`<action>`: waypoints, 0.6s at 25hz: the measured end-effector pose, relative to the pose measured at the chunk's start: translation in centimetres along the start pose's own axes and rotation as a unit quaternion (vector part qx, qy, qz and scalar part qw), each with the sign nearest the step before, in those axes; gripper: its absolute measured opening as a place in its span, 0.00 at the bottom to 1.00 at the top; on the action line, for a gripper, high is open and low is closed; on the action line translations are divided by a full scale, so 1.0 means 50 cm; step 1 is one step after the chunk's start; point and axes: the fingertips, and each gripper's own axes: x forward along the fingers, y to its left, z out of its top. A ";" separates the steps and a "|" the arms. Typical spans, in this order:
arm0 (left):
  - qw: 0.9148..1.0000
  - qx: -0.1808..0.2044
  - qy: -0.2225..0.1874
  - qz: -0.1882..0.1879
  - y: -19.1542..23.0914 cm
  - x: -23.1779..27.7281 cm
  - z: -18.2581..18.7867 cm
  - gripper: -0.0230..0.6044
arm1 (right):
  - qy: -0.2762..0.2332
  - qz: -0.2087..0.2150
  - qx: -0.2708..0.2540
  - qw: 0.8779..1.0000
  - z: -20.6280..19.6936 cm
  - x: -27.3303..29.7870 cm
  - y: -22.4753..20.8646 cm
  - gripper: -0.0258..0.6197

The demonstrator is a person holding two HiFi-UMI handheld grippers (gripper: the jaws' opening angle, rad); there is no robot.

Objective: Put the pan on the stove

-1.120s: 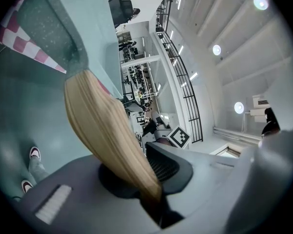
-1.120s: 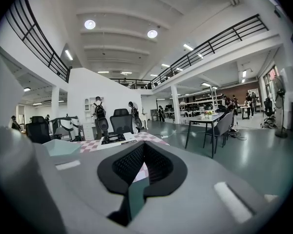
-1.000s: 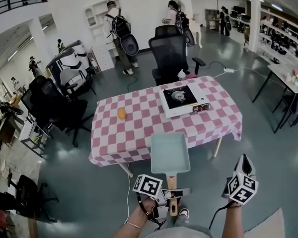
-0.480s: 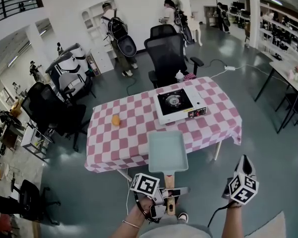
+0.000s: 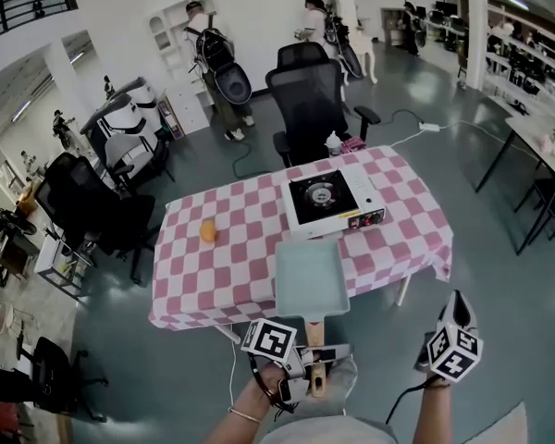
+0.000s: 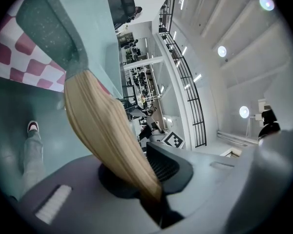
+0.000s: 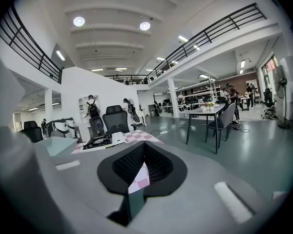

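A pale green rectangular pan (image 5: 311, 280) with a wooden handle (image 5: 315, 340) hangs level over the near edge of the pink-checked table (image 5: 231, 266). My left gripper (image 5: 319, 357) is shut on that handle, which fills the left gripper view (image 6: 102, 126) below the pan's body (image 6: 83, 28). The portable stove (image 5: 326, 203), white with a black top, sits on the table just beyond the pan. My right gripper (image 5: 456, 305) hangs off the table's right front, jaws together and holding nothing. The right gripper view shows the stove (image 7: 100, 141) and pan (image 7: 56, 145) to the left.
A small orange object (image 5: 207, 231) lies on the cloth at the left. A black office chair (image 5: 305, 100) stands behind the table with a white bottle (image 5: 334, 142) by the stove. People stand at the back wall. Another table (image 5: 546, 146) is at the right.
The table and stove have come closer in the head view. The pan, still held by the left gripper, now reaches further over the table's near edge. The right gripper moved along with it.
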 end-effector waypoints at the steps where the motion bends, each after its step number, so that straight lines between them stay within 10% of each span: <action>1: 1.000 0.002 -0.002 -0.002 0.004 0.005 0.019 0.09 | -0.001 0.000 -0.001 1.000 0.005 0.017 0.000 0.05; 15: 0.999 0.019 -0.029 -0.020 0.012 0.072 0.320 0.09 | -0.019 0.006 -0.029 0.999 0.141 0.280 0.023 0.05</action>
